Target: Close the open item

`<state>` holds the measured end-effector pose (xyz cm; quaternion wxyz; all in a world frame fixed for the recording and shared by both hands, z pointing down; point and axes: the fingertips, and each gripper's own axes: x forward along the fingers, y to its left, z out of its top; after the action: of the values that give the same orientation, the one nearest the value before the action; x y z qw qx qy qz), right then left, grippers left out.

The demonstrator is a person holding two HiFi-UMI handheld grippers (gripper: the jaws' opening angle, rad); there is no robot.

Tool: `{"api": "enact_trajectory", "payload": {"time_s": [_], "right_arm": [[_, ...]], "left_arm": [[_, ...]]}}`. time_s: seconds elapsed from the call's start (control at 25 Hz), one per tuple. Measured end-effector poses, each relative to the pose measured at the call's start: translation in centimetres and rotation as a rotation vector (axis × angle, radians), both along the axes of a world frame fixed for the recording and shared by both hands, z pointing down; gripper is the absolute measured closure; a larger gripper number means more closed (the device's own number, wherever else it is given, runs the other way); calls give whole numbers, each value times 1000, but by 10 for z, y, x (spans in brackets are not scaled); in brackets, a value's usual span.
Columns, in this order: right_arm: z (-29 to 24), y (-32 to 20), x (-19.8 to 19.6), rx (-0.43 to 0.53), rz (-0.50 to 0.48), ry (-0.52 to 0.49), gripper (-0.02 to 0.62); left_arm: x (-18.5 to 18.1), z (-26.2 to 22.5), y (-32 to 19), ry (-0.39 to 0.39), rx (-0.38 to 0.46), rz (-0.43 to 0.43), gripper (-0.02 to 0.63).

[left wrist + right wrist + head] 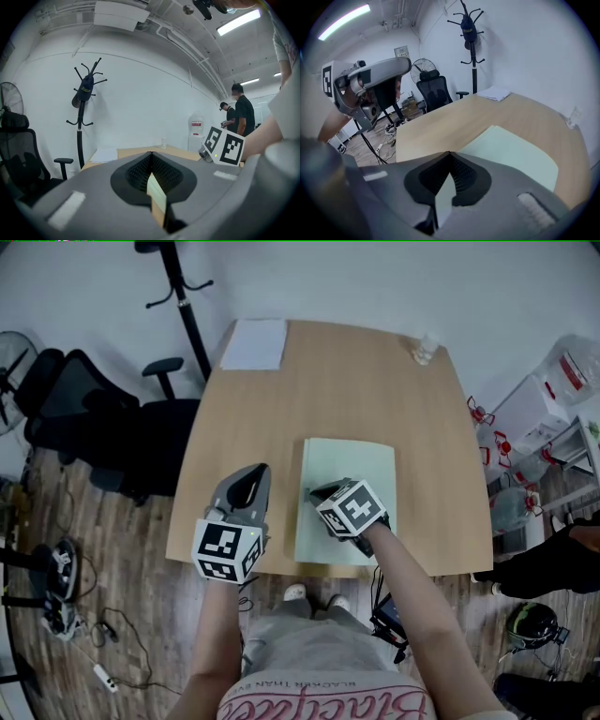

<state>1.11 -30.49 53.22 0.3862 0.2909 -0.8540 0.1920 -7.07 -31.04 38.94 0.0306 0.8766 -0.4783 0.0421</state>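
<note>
Two claws, both pinched shut, nothing between jaws.
- Left claw (253, 474) over bare counter (356, 381), just left of folder.
- Right claw (319, 493) over near-left part of folder.
- One pale green folder (349, 460), cover down, flat on counter's near half.
- One white paper stack (255, 343) at far-left corner.
- One clear cup (425, 350) at far-right corner.

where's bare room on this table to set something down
Bare: the far table between paper and cup, beyond the folder; also the strip right of the folder. Crowded: the near edge, where left gripper and right gripper sit.
</note>
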Motion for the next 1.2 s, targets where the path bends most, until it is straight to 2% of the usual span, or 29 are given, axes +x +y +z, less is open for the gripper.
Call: {"api": "enact_trajectory", "payload": {"time_s": [0.4,0.8,1.2], "right_arm": [[-47,-2,19,141,11,-65,594],[-105,-11,59,372,97,-145,594],[-159,-10,107,538,186,-208,592]], "left_arm": [[8,-24,5,-12,60,-21,594],[14,-47,-1,-16,117,-38,594],[17,-64,-8,-4,168,-44,594]]}}
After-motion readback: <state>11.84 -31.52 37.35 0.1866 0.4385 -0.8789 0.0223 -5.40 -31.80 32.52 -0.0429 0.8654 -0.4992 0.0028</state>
